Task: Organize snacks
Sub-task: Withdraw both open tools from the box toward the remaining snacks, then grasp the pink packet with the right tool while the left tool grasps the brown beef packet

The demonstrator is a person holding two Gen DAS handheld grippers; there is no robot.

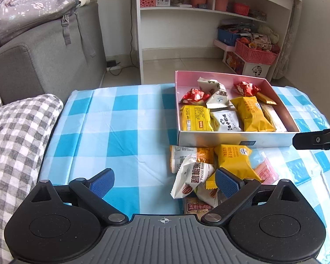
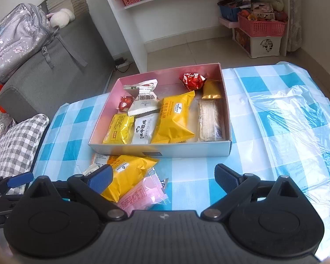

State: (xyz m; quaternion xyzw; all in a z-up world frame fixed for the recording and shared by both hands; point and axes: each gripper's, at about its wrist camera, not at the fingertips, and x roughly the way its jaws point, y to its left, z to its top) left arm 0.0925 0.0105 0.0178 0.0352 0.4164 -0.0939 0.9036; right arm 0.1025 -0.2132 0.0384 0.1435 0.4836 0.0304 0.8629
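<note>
Left wrist view: the left claw (image 1: pixel 165 182) stands spread wide with nothing between its blue pads. The table (image 1: pixel 112 118), under a blue-and-white checked cloth, lies bare from 9 to 12 o'clock of the claw, open room up to its far edge, where the floor and a white shelf unit (image 1: pixel 209 11) begin. A grey checked cushion (image 1: pixel 17 127) borders the table's edge at 9 o'clock. The pink-lined box (image 1: pixel 231 137) sits at 1 o'clock, its near wall facing the claw, holding yellow, white and red snack packets. A loose pile lies between that wall and the claw's right finger: a white pecan packet (image 1: pixel 191 176) just beside the finger at 3 o'clock, a yellow packet (image 1: pixel 235 158) and a pink packet (image 1: pixel 266 169) beyond it. A tip of the right claw (image 1: pixel 314 140) juts in at the frame's right edge.

Right wrist view: the right claw (image 2: pixel 162 177) is likewise spread wide and empty. The box (image 2: pixel 187 151) is at 12 o'clock, with bare cloth between its near wall and the claw. The yellow packet (image 2: pixel 129 176) and pink packet (image 2: pixel 143 195) lie at 9 o'clock, against its left finger. From 1 to 3 o'clock the table runs bare, with crinkled clear plastic (image 2: pixel 297 110) and its far rounded edge, which the left view hides.
</note>
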